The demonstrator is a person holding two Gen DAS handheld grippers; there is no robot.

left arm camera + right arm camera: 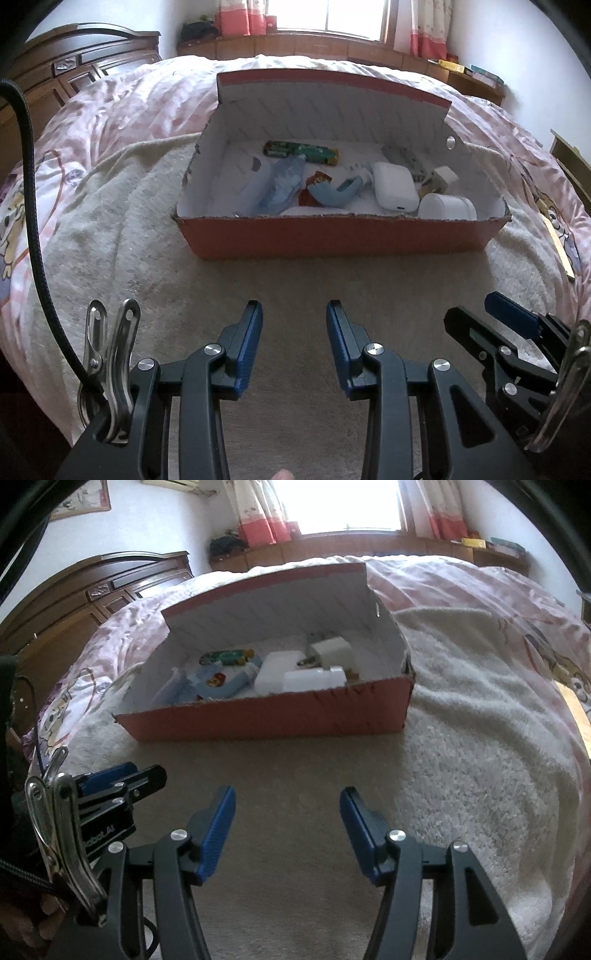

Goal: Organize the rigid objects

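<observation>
An open red cardboard box (pixel 343 236) (pixel 266 716) with a white inside sits on a cream towel on the bed. It holds several small items: a green pack (pixel 301 149), a blue toy (pixel 280 182), a white earbud case (pixel 395 186) (pixel 275 674), a white charger plug (pixel 330 650) and a white rounded case (pixel 445 206). My left gripper (pixel 294 314) hovers over the towel in front of the box, open and empty. My right gripper (pixel 287 799) is beside it, also open with nothing between its blue pads (pixel 221 823). Each gripper shows in the other's view.
The cream towel (pixel 461 746) lies over a pink cartoon quilt (pixel 122 107). A dark wooden headboard (pixel 66 70) stands at the left. A window ledge with curtains and books (pixel 476 72) runs along the back wall. A black cable (pixel 33 206) hangs at left.
</observation>
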